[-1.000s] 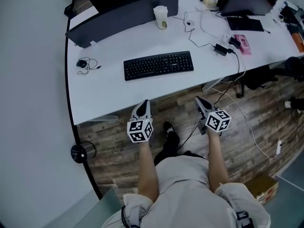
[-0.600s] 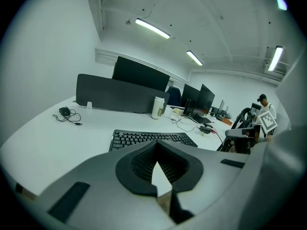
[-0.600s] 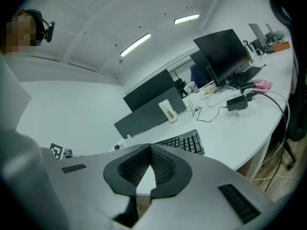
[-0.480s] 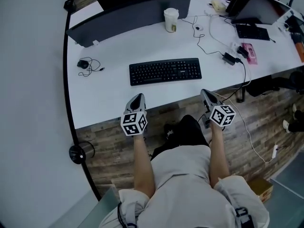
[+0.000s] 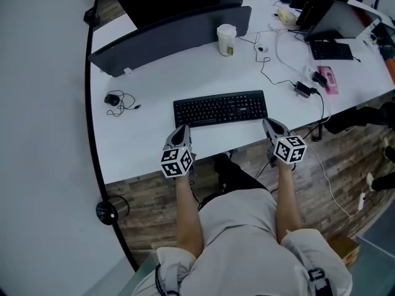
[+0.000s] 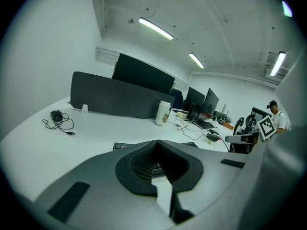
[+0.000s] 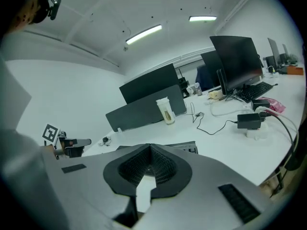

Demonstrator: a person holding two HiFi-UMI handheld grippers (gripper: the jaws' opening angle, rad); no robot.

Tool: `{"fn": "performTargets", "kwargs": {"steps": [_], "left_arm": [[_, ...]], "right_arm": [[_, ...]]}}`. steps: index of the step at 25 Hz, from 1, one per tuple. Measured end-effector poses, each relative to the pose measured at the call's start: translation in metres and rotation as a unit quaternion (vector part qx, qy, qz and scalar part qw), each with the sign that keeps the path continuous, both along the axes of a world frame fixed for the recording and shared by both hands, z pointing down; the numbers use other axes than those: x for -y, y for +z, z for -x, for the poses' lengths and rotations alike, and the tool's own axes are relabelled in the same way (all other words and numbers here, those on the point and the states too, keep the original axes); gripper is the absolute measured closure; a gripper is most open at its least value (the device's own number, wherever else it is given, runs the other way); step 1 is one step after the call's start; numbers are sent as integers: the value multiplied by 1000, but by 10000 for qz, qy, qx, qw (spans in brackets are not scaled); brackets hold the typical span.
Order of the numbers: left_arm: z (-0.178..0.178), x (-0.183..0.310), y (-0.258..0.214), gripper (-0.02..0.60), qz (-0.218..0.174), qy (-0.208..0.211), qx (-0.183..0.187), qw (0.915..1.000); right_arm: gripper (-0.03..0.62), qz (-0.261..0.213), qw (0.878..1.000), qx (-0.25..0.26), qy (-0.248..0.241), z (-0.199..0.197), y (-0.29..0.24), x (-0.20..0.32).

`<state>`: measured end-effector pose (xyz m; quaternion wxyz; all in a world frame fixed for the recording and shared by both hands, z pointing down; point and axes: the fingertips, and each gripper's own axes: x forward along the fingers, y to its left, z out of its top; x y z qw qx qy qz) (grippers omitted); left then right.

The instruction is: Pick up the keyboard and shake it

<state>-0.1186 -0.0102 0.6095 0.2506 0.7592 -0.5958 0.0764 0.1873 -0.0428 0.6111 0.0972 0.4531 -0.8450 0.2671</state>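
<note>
Claws first: the left claw (image 5: 181, 129) has its jaws pressed together on nothing, just beside the left front corner of the black keyboard (image 5: 220, 108). The right claw (image 5: 270, 123), likewise closed and empty, is just beside the keyboard's right front corner. That keyboard lies flat on the white surface (image 5: 148, 73), with a paper cup (image 5: 226, 39) well behind it.

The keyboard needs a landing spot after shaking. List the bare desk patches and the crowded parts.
Bare: the wide band between the divider and the keyboard, left of the cup; also the near-left corner of the desk, in front of the corded gadget. Crowded: the right end, with cables, adapter and a second keyboard.
</note>
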Motion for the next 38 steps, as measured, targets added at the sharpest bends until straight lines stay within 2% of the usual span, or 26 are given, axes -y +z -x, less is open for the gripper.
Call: {"fn": "performTargets", "kwargs": {"steps": [5, 11, 13, 16, 19, 25, 29, 31, 33, 38], "left_arm": [[13, 30, 21, 568, 384, 380, 48, 9985], [46, 43, 58, 568, 997, 564, -539, 9920], [62, 44, 68, 568, 1182, 465, -668, 9896], [82, 52, 81, 566, 1294, 82, -1127, 9851], [95, 60, 97, 562, 1436, -197, -1386, 9797], [96, 76, 113, 456, 1845, -9, -1491, 9715], [93, 89, 125, 349, 2157, 374, -1739, 9601], [89, 95, 133, 330, 2341, 597, -1756, 9544], [85, 98, 140, 325, 2507, 749, -1619, 9515], [84, 98, 147, 324, 2656, 747, -1323, 9520]], "right_arm": [[554, 348, 9987, -353, -127, -7, 25, 34], [554, 907, 9940, -611, -87, -33, 67, 58], [553, 1023, 9930, -573, -107, -36, 75, 67], [553, 1114, 9917, -626, -149, -44, 86, 82], [544, 1169, 9921, -452, -57, -49, 95, 95], [440, 1421, 9891, -371, -110, -52, 113, 112], [385, 1681, 9852, -222, -256, -47, 124, 122], [356, 1860, 9814, -299, -359, -48, 134, 123], [350, 1971, 9786, -417, -415, -53, 143, 122], [347, 2133, 9739, -573, -531, -54, 153, 119]]}}
